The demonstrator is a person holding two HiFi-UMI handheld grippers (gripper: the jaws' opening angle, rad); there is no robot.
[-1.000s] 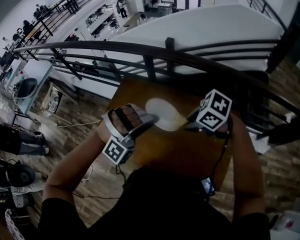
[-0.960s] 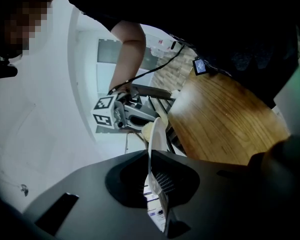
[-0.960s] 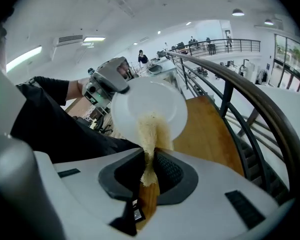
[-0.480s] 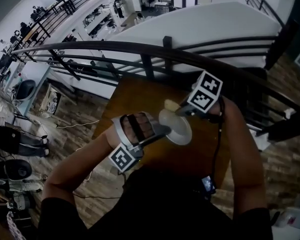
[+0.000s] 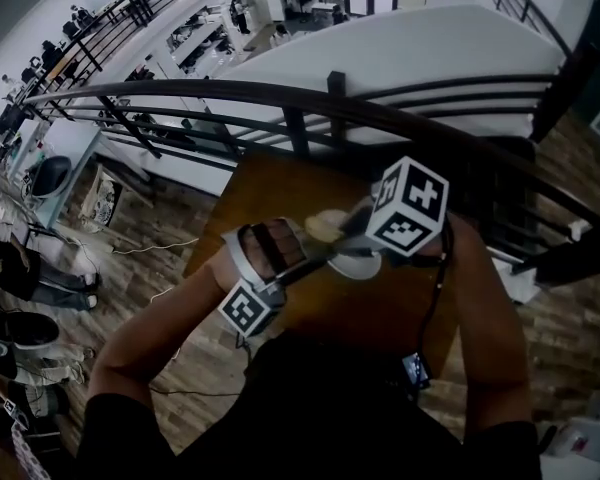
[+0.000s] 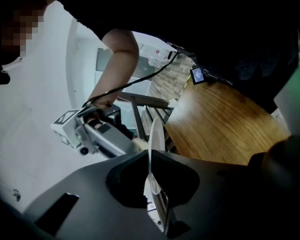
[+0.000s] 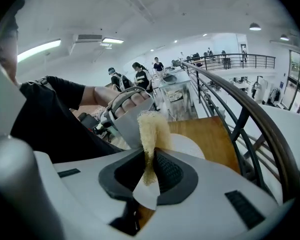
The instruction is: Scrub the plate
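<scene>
Left hand-held gripper (image 6: 150, 158): jaws narrow, clamped on the rim of a round white plate (image 6: 155, 131). In the left gripper view the plate appears edge-on, running straight out from between the jaws.

Right hand-held gripper (image 7: 151, 156): jaws closed on a pale yellow, coarse sponge (image 7: 151, 126), which stands up out of the jaws.

Location of the plate: held over the brown wooden bench (image 5: 380, 313), above its middle in the head view and partly covered there by the right hand-held gripper's marker cube. Whether its lower edge touches the bench cannot be determined.

Contact: the sponge lies against one face of the plate, and the two hand-held grippers meet above the bench.

Surroundings: a black metal railing (image 5: 330, 103) runs along the far edge of the bench.
</scene>
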